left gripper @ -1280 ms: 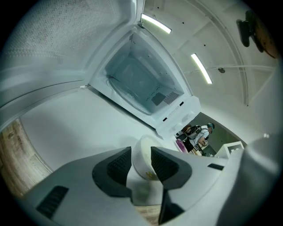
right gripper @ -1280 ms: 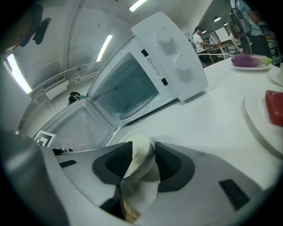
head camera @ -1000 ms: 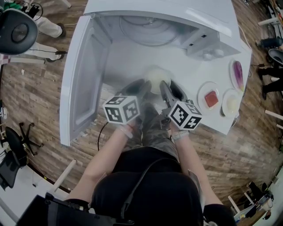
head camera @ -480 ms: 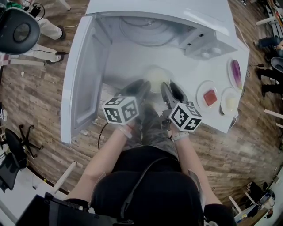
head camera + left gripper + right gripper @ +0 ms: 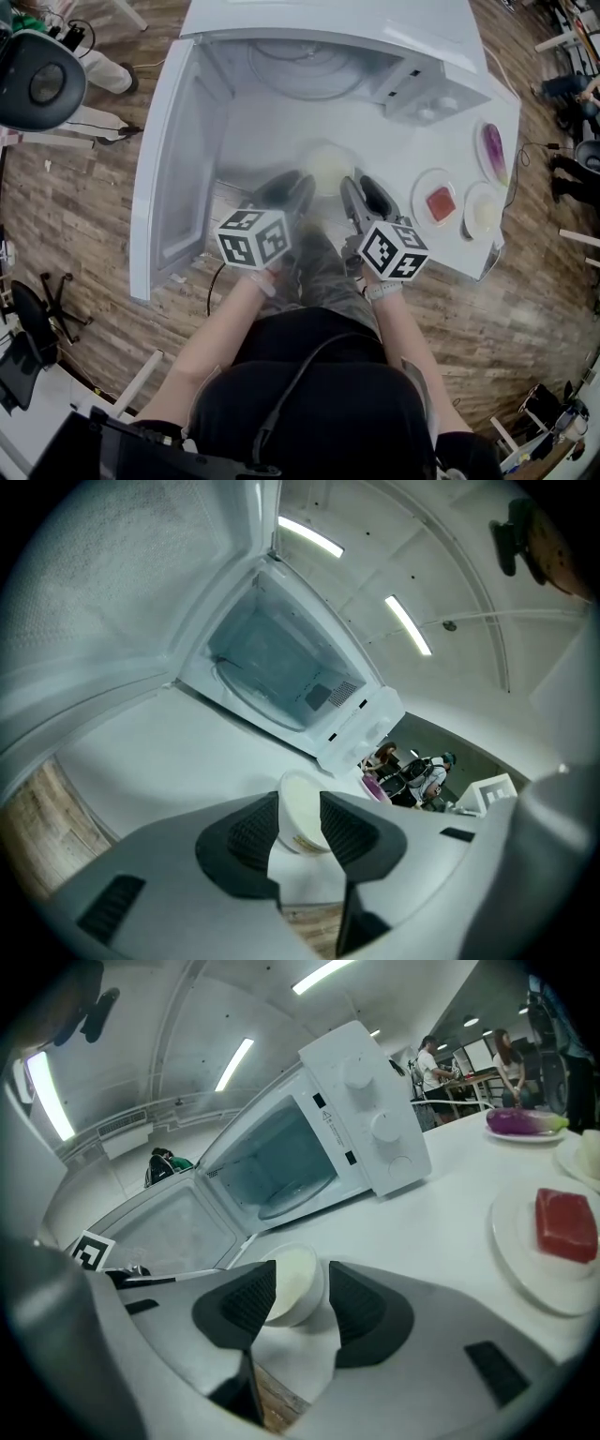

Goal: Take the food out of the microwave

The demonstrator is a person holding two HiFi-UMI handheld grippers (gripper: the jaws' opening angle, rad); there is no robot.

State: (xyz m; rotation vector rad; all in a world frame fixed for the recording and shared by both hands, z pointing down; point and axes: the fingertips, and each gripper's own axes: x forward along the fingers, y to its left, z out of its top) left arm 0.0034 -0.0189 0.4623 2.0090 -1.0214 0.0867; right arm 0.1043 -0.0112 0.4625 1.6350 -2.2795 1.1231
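A white bowl (image 5: 325, 164) of pale food stands on the white table, just outside the open microwave (image 5: 412, 80). My left gripper (image 5: 302, 185) points at the bowl's near left side, my right gripper (image 5: 352, 184) at its near right side. In the left gripper view the bowl (image 5: 300, 810) shows through the gap of my left gripper (image 5: 300, 834), just beyond the pads. The right gripper view shows the bowl (image 5: 292, 1283) the same way, ahead of my right gripper (image 5: 302, 1309). Both sets of jaws stand open, and neither pad presses on the bowl.
The microwave door (image 5: 178, 159) hangs open to the left, and the glass turntable (image 5: 300, 61) inside is bare. Right of the bowl lie three plates: a red block (image 5: 441, 202), a purple eggplant (image 5: 494, 150) and a pale piece (image 5: 486, 212). People stand in the background.
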